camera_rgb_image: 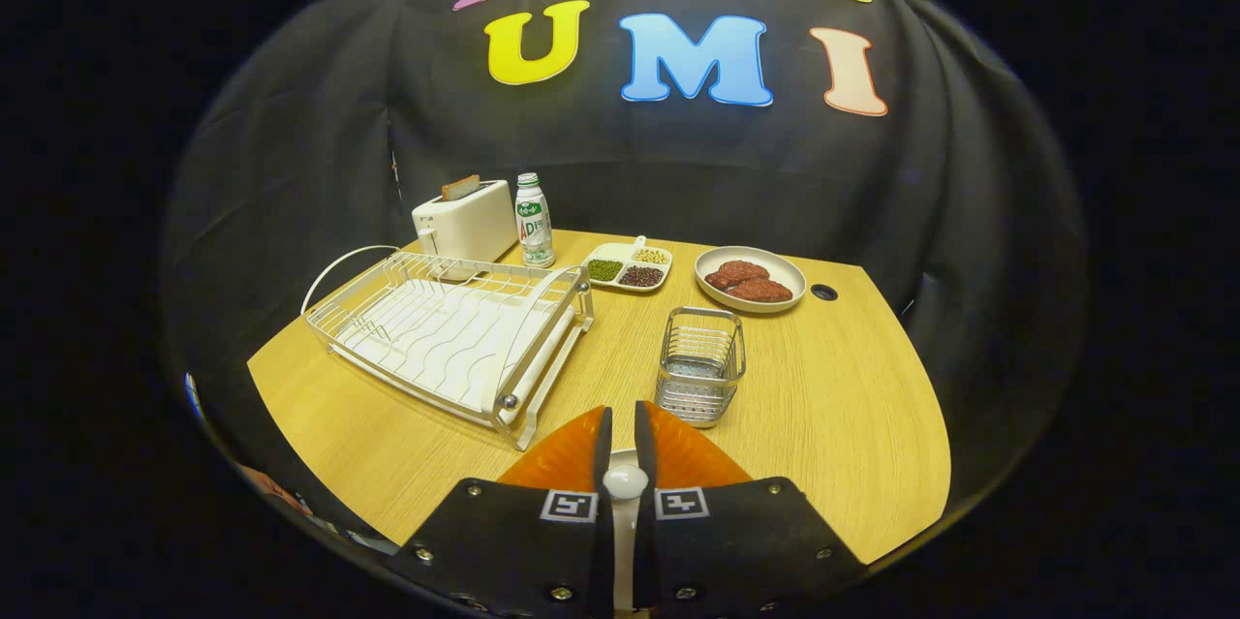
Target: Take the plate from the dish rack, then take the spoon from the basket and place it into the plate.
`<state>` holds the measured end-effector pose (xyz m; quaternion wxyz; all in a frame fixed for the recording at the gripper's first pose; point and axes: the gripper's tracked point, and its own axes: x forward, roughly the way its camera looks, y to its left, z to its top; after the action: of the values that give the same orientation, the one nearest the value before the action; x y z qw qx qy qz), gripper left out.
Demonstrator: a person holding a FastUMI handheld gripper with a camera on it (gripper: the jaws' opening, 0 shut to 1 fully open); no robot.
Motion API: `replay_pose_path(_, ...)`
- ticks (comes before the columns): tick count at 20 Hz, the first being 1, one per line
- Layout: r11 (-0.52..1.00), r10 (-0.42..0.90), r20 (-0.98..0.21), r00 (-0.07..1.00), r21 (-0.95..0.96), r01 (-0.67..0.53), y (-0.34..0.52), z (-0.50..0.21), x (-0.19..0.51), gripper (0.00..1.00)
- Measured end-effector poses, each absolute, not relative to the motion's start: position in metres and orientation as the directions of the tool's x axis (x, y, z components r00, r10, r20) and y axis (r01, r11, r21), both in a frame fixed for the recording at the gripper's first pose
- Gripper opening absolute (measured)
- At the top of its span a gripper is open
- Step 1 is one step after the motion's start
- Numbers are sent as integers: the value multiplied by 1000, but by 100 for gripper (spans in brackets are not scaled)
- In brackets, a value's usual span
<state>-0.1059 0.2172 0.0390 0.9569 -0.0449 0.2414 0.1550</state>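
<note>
**Spoon held over the table.** A white, round-ended spoon (625,481) is seen in the narrow slot between the two fingers of the gripper (623,409), and it is judged to be the spoon of the task. The fingers are drawn almost together and appear to pinch it from both sides. Its long axis is laid along the fingers, pointing forward, with the rounded end towards the camera. Its far end is hidden by the fingers.

A pale sliver is glimpsed between the fingertips. Whether this is the plate cannot be told, so the plate's place is left uncertain.

The basket (699,367) stands just ahead of the fingertips, slightly to their right, and looks empty. The dish rack (446,333) lies ahead to the left, with no plate in its slots. Both pickups are therefore judged done, with the placing yet to come.

Well beyond the basket, on the table (833,406), are set a dish of meat (751,278), a divided tray (630,267), a bottle (534,220) and a toaster (467,222).
</note>
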Motion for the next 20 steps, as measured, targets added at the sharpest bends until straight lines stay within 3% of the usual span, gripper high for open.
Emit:
replay_pose_path(5, 955, 257, -464, 848, -12, -296, 202, 33, -112, 18)
replay_pose_path(8, 960, 238, -458, 856, -20, -278, 190, 33, -116, 18)
replay_pose_path(9, 963, 232, -451, 862, -20, -270, 187, 36, -116, 45)
replay_pose_path(10, 966, 223, -441, 869, -23, -259, 180, 39, -115, 53)
replay_pose_path(20, 996, 80, -97, 992, -26, -83, 105, 195, -120, 53)
